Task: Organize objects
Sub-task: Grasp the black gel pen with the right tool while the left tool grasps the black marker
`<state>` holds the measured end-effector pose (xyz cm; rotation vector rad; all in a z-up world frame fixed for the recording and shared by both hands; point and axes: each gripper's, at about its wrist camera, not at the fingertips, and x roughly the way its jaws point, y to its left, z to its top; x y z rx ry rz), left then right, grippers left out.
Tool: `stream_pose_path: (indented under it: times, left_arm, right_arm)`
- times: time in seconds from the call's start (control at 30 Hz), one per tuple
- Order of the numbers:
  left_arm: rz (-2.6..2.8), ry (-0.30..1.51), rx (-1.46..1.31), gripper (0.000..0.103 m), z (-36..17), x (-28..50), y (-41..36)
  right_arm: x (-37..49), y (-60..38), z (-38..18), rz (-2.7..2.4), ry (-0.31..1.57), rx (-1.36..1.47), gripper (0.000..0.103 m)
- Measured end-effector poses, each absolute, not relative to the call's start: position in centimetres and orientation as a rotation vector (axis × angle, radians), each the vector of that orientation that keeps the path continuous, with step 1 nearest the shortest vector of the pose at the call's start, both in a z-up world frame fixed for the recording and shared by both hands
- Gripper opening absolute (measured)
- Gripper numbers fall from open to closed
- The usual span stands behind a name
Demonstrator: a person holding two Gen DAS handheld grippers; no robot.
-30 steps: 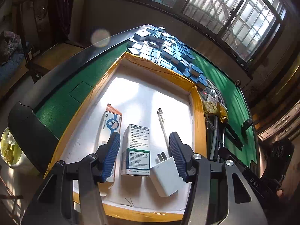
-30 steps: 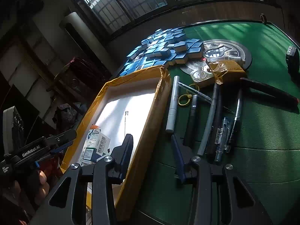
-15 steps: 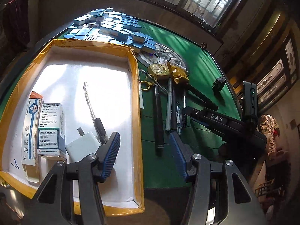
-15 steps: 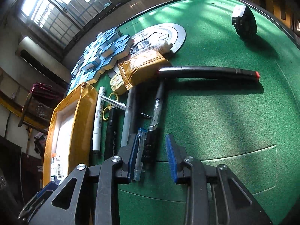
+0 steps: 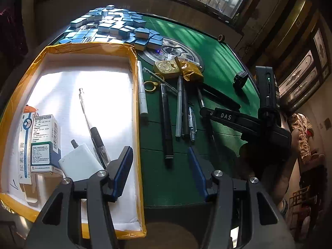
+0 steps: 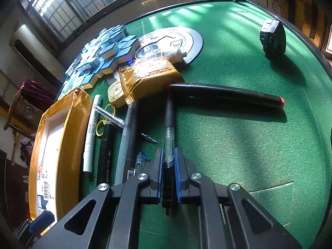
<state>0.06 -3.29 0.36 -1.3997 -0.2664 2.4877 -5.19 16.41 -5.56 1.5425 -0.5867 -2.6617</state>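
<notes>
A yellow-rimmed white tray (image 5: 136,95) holds two medicine boxes (image 5: 42,143), a white charger (image 5: 79,164) and a pen (image 5: 91,124). Several pens and markers (image 5: 166,122) lie on the green table beside it. My left gripper (image 5: 159,172) is open and empty, straddling the tray's right rim. My right gripper (image 6: 168,166) is shut on a black clear-barrelled pen (image 6: 169,128) that still lies along the table. The right gripper's body also shows in the left wrist view (image 5: 249,122). The tray also shows in the right wrist view (image 6: 68,124).
A heap of blue mahjong tiles (image 5: 112,27) lies behind the tray. A round centre plate (image 6: 178,41), a yellow packet (image 6: 149,76), a gold tin (image 5: 166,69), a long black marker (image 6: 226,93) and a black device (image 6: 271,37) sit on the table.
My right gripper has moved right over the pens and closed on the black clear-barrelled pen. My left gripper has swung right from over the tray to its right rim, staying open.
</notes>
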Motion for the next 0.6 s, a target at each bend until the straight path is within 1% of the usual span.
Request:
stream_pose_path:
  times: [0.17,0.37,0.53,0.57,0.6]
  left_arm:
    - [2.488,-0.217,-1.396,0.053,0.5,-0.9,-1.7]
    - [2.413,-0.164,-1.470,0.053,-0.2,-4.3,0.1]
    - [2.411,-0.083,-1.505,0.053,-0.7,-7.1,1.6]
    - [2.411,-0.063,-1.514,0.051,-1.0,-7.5,1.8]
    - [2.410,-0.034,-1.541,0.043,-1.4,-8.1,2.0]
  right_arm:
    - [-2.4,16.4,-5.5,-2.637,-0.553,1.529,0.009]
    - [1.0,16.6,-5.6,-2.600,-0.577,1.515,0.010]
    - [1.6,16.7,-5.7,-2.604,-0.593,1.505,0.010]
    - [1.7,16.7,-5.7,-2.603,-0.596,1.504,0.010]
    - [1.7,16.7,-5.6,-2.603,-0.594,1.503,0.010]
